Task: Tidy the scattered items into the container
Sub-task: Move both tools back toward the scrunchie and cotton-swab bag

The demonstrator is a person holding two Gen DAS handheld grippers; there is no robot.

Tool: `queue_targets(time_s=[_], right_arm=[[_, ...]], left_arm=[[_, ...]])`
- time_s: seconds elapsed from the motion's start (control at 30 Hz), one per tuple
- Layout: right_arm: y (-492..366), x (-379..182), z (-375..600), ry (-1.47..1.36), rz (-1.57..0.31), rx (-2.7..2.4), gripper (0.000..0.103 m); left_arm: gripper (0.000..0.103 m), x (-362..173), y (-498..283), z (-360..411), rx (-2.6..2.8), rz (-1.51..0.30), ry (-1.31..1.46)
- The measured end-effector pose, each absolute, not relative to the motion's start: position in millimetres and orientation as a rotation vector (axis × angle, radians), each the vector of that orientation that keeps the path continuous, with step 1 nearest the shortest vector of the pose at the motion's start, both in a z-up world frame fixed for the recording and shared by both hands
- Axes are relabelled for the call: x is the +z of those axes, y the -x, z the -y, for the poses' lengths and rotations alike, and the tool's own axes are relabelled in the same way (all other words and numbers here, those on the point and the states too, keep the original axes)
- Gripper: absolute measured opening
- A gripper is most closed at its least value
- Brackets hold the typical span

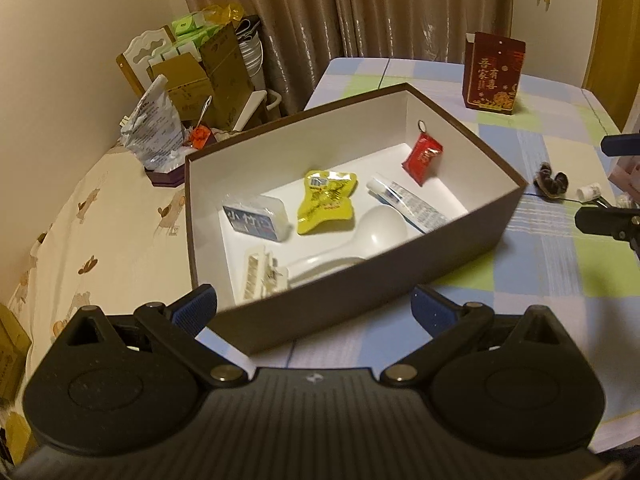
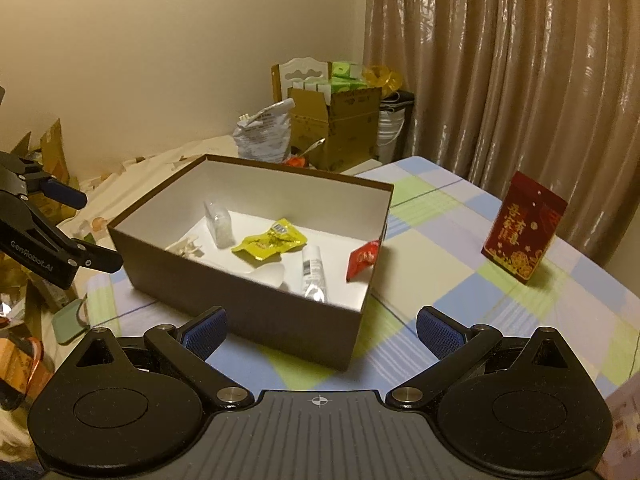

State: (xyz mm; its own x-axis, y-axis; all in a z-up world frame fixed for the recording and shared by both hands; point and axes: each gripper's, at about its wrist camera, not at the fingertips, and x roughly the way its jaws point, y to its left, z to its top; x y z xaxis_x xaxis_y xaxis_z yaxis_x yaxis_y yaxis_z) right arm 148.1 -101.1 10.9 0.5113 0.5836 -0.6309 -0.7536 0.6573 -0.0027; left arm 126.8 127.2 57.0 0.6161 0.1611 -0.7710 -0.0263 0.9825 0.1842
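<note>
Six items lie in the brown box (image 1: 372,280) on the checked table (image 1: 560,264): clip (image 1: 262,274), floss case (image 1: 256,218), yellow packet (image 1: 326,202), spoon (image 1: 372,232), tube (image 1: 408,202), red sachet (image 1: 422,158). Right of it, a dark hair tie (image 1: 552,184) and white cap (image 1: 588,191) stay out. Both grippers, left (image 1: 314,314) and right (image 2: 320,330), hang spread and empty.

Before my two grippers sits the brown cardboard box (image 1: 360,304) on the checked tablecloth (image 1: 560,264); in it lie a yellow foil packet (image 1: 326,202), a white tube (image 1: 408,202) right of that, a red sachet (image 1: 422,158) in the far corner; behind — well apart — stands a red printed carton (image 1: 494,74).
</note>
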Motion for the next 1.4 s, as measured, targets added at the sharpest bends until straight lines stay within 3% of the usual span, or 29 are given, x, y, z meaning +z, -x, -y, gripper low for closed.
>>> queue_targets(time_s=[0.63, 1.4], right_arm=[[-120.6, -7.4, 201.1, 0.221, -0.792, 0.689, 0.103], [-138.5, -21.2, 300.4, 0.107, -0.806, 0.371, 0.103]], left_arm=[[0.102, 46.2, -98.4, -63.1, 0.021, -0.917, -0.115], [0.099, 18.1, -163.9, 55.8, -0.432, -0.898, -0.183]])
